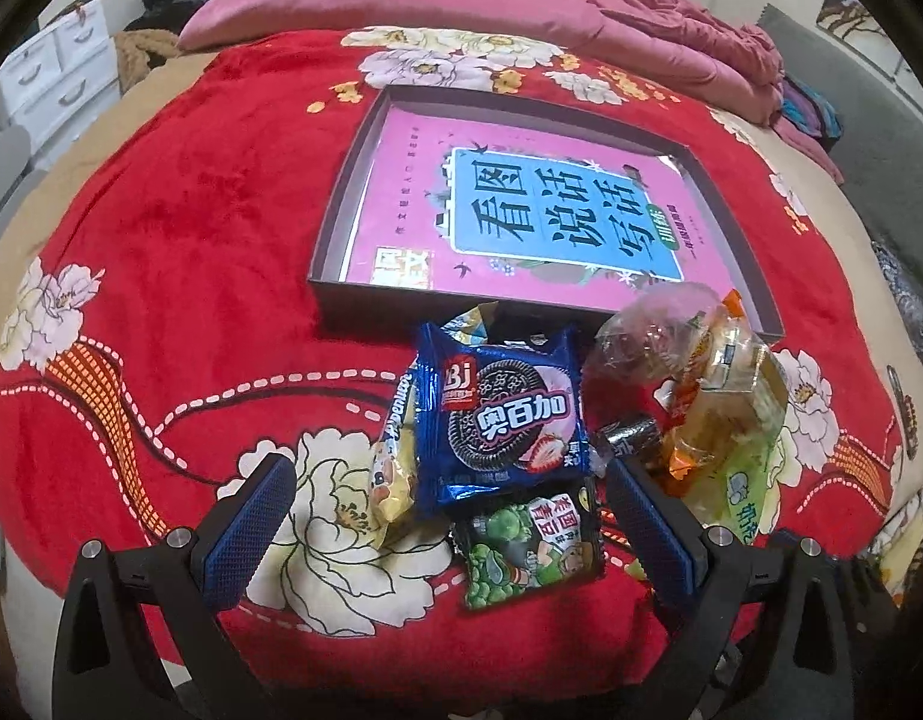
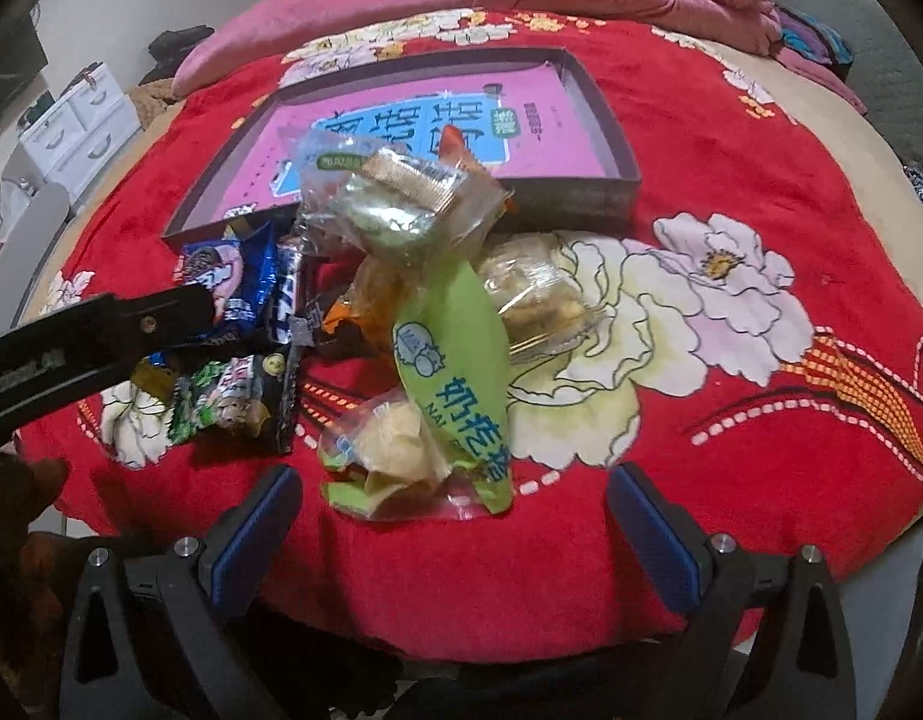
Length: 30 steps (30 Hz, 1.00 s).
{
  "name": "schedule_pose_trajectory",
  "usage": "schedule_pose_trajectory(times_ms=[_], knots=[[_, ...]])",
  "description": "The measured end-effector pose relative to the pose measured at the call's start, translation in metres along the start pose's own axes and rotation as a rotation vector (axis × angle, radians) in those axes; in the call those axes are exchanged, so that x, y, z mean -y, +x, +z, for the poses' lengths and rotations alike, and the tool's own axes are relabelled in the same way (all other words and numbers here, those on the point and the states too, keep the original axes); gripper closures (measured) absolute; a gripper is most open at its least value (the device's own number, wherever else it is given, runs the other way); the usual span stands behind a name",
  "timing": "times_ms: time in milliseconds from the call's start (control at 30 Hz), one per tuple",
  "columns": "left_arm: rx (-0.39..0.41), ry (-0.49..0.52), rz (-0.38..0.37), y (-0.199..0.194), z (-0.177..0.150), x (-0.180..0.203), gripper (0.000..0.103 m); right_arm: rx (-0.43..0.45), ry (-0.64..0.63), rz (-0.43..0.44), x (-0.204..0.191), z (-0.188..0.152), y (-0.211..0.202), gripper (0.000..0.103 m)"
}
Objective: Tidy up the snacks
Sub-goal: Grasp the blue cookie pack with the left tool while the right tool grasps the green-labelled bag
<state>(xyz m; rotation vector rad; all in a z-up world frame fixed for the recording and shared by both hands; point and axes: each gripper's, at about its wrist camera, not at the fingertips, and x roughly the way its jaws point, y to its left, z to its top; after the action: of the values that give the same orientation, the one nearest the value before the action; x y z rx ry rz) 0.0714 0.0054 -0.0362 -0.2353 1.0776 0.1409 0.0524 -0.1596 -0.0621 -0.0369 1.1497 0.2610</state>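
A pile of snack packets lies on a red flowered blanket (image 1: 179,276) in front of a shallow dark box (image 1: 341,210) with a pink book cover inside. In the left wrist view my open left gripper (image 1: 449,516) straddles a blue cookie packet (image 1: 503,420) and a green pea packet (image 1: 527,546); a yellow packet (image 1: 392,480) lies at their left. Clear and green bags (image 1: 719,408) lie to the right. In the right wrist view my open, empty right gripper (image 2: 455,516) sits just before a green-and-clear bag (image 2: 455,372). The left gripper's arm (image 2: 89,336) reaches in from the left.
A clear pastry pack (image 2: 539,294) lies right of the pile. Pink bedding (image 1: 641,18) is heaped behind the box. White drawers (image 1: 59,72) stand at the far left. The bed edge (image 2: 521,648) runs just below the right gripper.
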Motion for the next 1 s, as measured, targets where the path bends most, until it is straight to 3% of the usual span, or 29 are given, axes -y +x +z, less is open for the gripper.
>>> schedule_pose_trajectory(times_ms=[200, 267, 400, 500, 667, 800, 833, 933, 1000], knots=[[-0.019, -0.025, -0.020, 0.004, 0.000, -0.001, 0.001, -0.033, -0.027, -0.026, -0.007, 0.004, 0.017, 0.012], [-0.022, -0.029, -0.018, 0.005, 0.000, 0.001, 0.001, -0.020, -0.035, -0.014, -0.008, 0.005, 0.017, 0.024], [-0.038, -0.050, -0.009, 0.008, 0.003, 0.006, 0.001, -0.020, -0.034, 0.009, -0.007, 0.004, 0.017, 0.032], [-0.036, -0.049, 0.006, 0.009, 0.005, 0.013, 0.002, -0.012, -0.020, 0.038, -0.005, 0.004, 0.015, 0.044], [-0.051, -0.048, 0.011, 0.015, 0.009, 0.024, 0.015, 0.003, 0.030, 0.077, 0.005, 0.006, 0.009, 0.056], [-0.059, -0.040, 0.027, 0.022, 0.012, 0.024, 0.036, 0.013, 0.062, 0.102, 0.014, 0.008, 0.003, 0.059], [-0.059, -0.047, 0.019, 0.023, 0.012, 0.022, 0.037, 0.023, 0.071, 0.107, 0.016, 0.008, 0.000, 0.064], [-0.045, -0.067, -0.016, 0.023, 0.012, 0.015, 0.049, 0.035, 0.087, 0.119, 0.022, 0.008, -0.007, 0.065], [-0.046, -0.080, -0.048, 0.025, 0.012, 0.010, 0.050, 0.034, 0.100, 0.130, 0.026, 0.007, -0.008, 0.065]])
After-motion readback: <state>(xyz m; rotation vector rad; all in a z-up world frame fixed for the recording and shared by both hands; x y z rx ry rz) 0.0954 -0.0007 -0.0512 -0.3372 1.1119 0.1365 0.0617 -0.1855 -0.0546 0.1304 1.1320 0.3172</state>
